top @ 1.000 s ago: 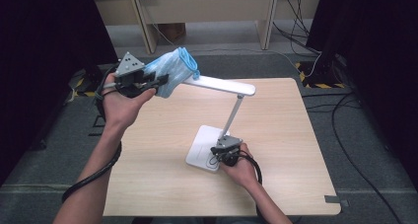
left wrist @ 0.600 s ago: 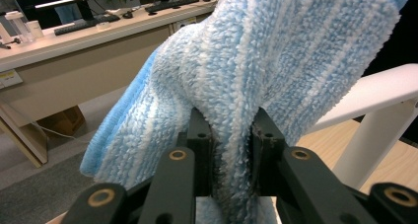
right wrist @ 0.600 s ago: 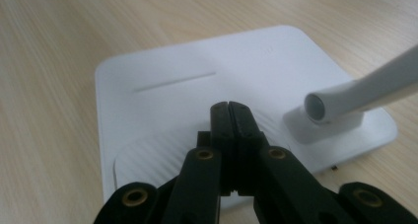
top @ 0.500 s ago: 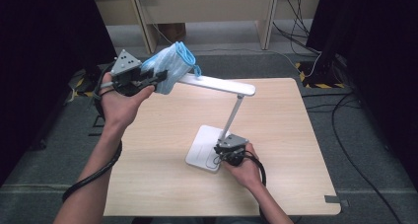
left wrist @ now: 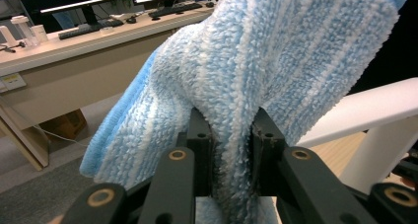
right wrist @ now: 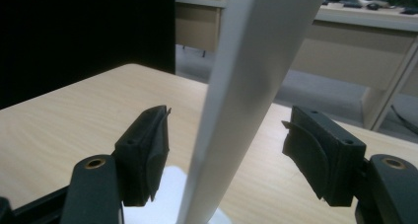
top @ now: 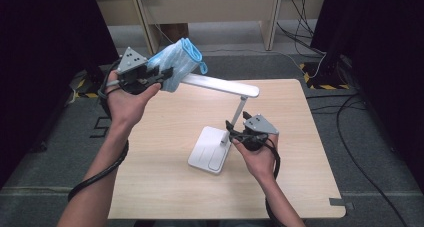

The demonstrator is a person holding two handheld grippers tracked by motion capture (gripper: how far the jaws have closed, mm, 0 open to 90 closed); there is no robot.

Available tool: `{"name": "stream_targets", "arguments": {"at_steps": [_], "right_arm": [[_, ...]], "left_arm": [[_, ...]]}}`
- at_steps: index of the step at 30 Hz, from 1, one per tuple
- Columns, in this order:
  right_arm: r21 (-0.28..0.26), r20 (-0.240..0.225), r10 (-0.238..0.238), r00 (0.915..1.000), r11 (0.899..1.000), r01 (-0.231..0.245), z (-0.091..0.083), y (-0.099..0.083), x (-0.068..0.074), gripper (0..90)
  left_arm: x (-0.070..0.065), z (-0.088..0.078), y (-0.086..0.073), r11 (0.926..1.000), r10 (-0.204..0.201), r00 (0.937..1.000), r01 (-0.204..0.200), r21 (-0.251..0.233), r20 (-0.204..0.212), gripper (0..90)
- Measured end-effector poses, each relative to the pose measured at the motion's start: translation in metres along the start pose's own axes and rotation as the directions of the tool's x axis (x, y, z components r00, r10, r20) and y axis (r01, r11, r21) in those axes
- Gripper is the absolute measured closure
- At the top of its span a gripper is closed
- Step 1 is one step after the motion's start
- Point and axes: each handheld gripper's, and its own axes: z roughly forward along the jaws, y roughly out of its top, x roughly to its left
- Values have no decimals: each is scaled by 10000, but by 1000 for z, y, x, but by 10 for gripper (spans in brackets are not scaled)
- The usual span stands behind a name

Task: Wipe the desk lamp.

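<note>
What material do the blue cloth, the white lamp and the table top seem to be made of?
Blue cloth: soft looped pile with paler stripes, probably microfibre or terry. White lamp: smooth, matte, even white on arm and base, likely plastic or painted metal; the look leaves it open. Table top: pale wood grain with a flat sheen, probably laminate rather than solid wood.

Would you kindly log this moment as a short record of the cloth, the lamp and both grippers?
work in hand: wiping a desk lamp
cloth: blue cloth, bunched, resting against the far end of the lamp head
left gripper: jaws clamped on the cloth
right gripper: jaws have just been opening; the lamp stem stands between them, untouched
lamp base: white, flat on the table
</note>
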Motion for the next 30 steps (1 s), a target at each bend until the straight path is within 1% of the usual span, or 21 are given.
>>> {"name": "stream_targets", "arguments": {"at_steps": [1,4,5,7,8,11,13,17,18,19,20,21,22,23,25,26,27,30], "right_arm": [[-17,104,13,9999,10000,-13,3,2,0,336],[-199,96,58,9999,9998,-56,11,8,-1,382],[-244,124,-80,9999,9997,83,12,11,-2,422],[-314,148,-116,9998,9994,121,14,12,-3,489],[-338,-1,-56,10000,9994,56,16,12,-4,543],[-359,11,-47,10000,9993,47,18,12,-3,547],[-263,-112,29,9999,9996,-32,19,13,-5,550],[-209,-211,165,9996,9996,-169,21,15,-8,555],[-225,-257,157,9995,9996,-163,22,15,-8,557],[-223,-305,189,9994,9996,-196,23,15,-9,558],[-210,-337,222,9992,9995,-229,24,15,-9,560],[-210,-337,222,9992,9995,-229,24,15,-9,560],[-213,-362,225,9991,9995,-233,24,15,-9,560],[-147,-411,225,9989,9996,-231,24,16,-9,560],[-201,-514,205,9985,9996,-215,26,16,-10,560],[-158,-556,171,9983,9997,-180,26,16,-11,561],[-136,-591,180,9981,9997,-188,26,16,-11,561],[-197,-720,159,9973,9997,-174,28,16,-12,561]], "left_arm": [[0,1,0,10000,-18,10000,18,2,9,744],[-1,2,1,10000,-91,9999,91,-39,-46,743],[-1,3,1,9999,-140,9999,140,-60,-47,743],[1,4,1,9996,-265,9996,265,-76,16,743],[2,3,1,9997,-244,9996,243,-43,-116,743],[3,4,1,9996,-276,9991,276,-14,-308,742],[5,4,3,9997,-224,9988,224,-4,-447,741],[10,2,3,9995,-322,9970,321,-33,-708,740],[12,2,3,9999,-162,9970,161,-25,-760,738],[13,2,3,9996,-285,9965,290,62,-785,736],[13,2,3,9995,-304,9966,313,101,-761,734],[15,3,3,9998,-171,9974,177,85,-701,734],[16,4,3,9996,-155,9980,168,218,-611,732],[16,4,2,9989,-267,9981,287,376,-549,731],[18,5,2,9982,-276,9990,295,529,-352,728],[20,6,2,9981,-343,9993,349,506,-131,726],[21,6,2,9980,-301,9994,309,560,-148,724],[24,8,3,9970,-291,9994,275,730,207,715]]}}
